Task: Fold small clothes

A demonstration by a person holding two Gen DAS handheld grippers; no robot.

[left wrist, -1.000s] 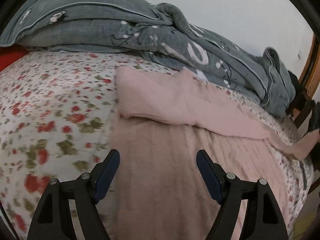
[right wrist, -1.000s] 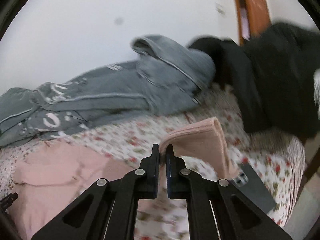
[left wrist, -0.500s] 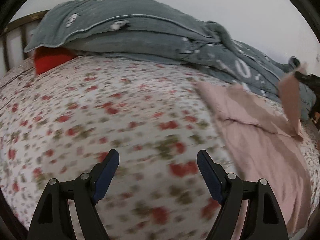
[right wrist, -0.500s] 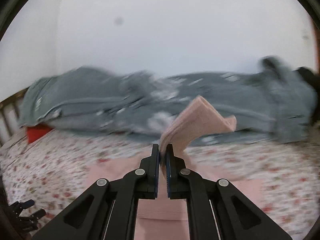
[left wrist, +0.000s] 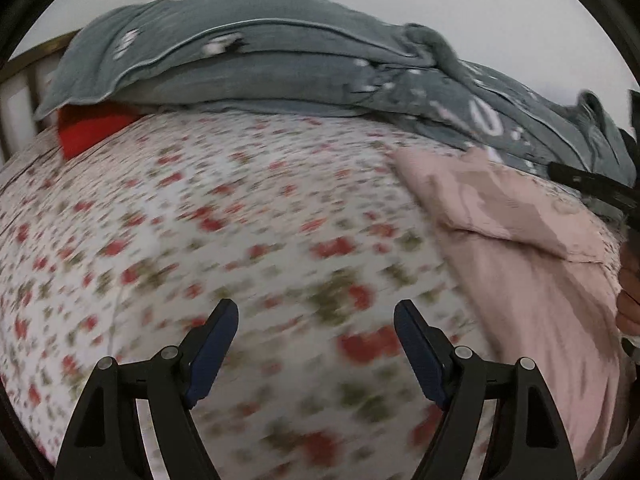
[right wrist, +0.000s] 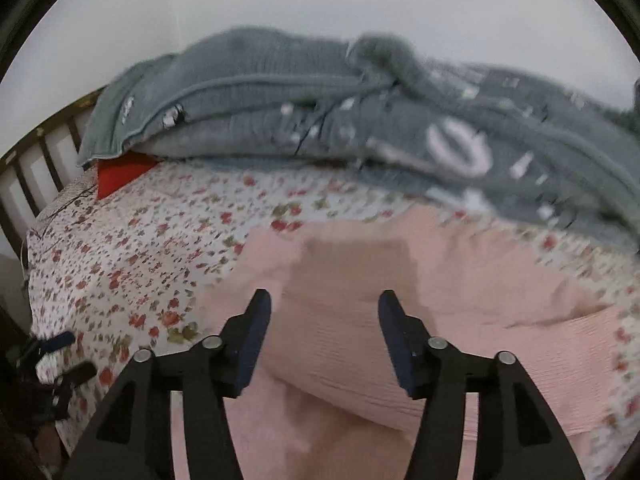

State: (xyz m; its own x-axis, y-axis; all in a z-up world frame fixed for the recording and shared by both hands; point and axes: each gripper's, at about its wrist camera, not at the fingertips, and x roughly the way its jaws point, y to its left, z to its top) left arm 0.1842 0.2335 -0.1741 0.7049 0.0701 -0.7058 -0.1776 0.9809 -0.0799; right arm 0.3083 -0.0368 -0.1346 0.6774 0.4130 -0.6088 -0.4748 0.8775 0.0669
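Nearest in the left wrist view, the left tool (left wrist: 316, 344) is hanging released over the bed's white sheet printed with red flowers (left wrist: 208, 240), its blue-padded jaws standing wide apart with nothing between them. To its right, the pale pink ribbed knit garment (left wrist: 532, 264) is lying flat on the sheet, a folded flap crossing its far part. At the right edge of that view a person's hand (left wrist: 629, 292) is showing beside the garment, with a black arm of the other tool above it.

In the right wrist view, the right tool (right wrist: 325, 338) is hovering over the same pink garment (right wrist: 460, 320); its jaws have just been opening and are now standing apart, released, with the cloth lying below and beyond them and no pad pressing on it. The part of the garment just past the fingertips is blurred. At the near left edge, the left tool's blue tips (right wrist: 56, 342) are showing over the sheet.

Farther off, a bright red cushion (right wrist: 120, 174) is peeking out at the left from under a rumpled grey-blue quilt with white markings (right wrist: 360, 120), which is lying along the far side of the bed. A dark wooden slatted headboard (right wrist: 36, 176) is standing at the far left, against a plain white wall (right wrist: 320, 0).
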